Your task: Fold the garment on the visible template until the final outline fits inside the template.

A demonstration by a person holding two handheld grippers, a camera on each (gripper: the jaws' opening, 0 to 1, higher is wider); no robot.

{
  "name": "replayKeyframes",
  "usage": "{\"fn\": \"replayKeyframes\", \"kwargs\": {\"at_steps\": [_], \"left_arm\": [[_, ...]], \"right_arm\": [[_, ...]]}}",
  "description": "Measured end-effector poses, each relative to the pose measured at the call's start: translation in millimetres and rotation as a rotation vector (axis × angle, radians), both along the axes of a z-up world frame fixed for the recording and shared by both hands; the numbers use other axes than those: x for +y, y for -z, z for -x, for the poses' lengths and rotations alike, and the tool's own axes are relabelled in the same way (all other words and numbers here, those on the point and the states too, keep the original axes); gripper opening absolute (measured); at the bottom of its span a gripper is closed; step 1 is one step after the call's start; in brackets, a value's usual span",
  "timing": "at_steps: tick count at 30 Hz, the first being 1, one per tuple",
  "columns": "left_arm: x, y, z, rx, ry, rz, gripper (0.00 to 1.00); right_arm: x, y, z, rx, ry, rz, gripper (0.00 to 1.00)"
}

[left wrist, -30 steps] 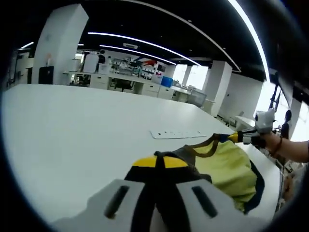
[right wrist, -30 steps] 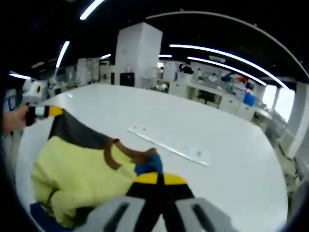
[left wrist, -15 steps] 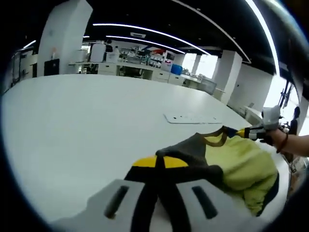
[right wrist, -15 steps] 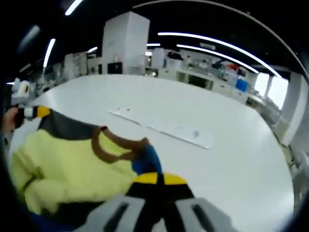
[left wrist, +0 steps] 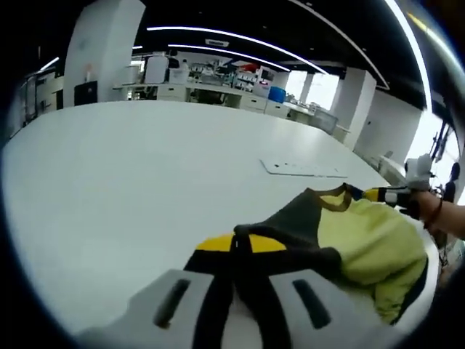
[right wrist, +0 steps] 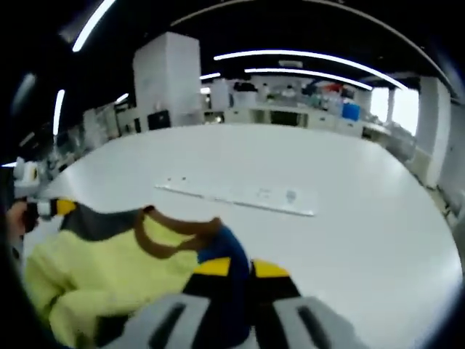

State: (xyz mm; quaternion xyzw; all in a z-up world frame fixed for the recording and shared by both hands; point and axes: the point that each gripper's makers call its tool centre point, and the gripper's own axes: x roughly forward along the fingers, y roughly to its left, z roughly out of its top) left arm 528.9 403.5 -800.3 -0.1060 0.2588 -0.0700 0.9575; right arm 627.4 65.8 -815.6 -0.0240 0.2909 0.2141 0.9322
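Garment (left wrist: pixel 363 240) lower now, both claws clamped.

- I see a broad white table (left wrist: pixel 131 182) stretching far back.
- A flat white strip with small holes (right wrist: pixel 240 196) lies on it.
- Behind, I make out white square pillars (right wrist: pixel 166 80), cluttered lab benches (left wrist: pixel 218 76) and long ceiling light strips (right wrist: pixel 305 57).

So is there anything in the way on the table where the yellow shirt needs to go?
Nothing visible. Both grippers already pinch the garment: the left gripper on its dark part, the right gripper on its blue edge. The white table beyond looks bare apart from a flat white strip farther off.
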Motion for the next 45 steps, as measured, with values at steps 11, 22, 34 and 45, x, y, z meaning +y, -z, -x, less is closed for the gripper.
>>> {"fn": "replayKeyframes", "kwargs": {"at_steps": [11,22,34,45], "left_arm": [[-3,-25.3,11.9,-0.055,0.049,-0.034,0.38],[-25,-44.1,62.3,-0.094,0.144,-0.084,0.69],[-54,-56.7,110.7,-0.153,0.307,-0.140,0.75],[-72,-48.6,147.9,-0.155,0.396,-0.150,0.73]], "right_arm": [[19,-40.5,42,0.008,-0.017,-0.150,0.68],[27,-58.3,112,0.041,-0.123,-0.187,0.95],[34,-70.6,181,0.060,-0.307,-0.194,0.99],[43,-51.9,248,0.072,-0.450,-0.100,0.99]]}}
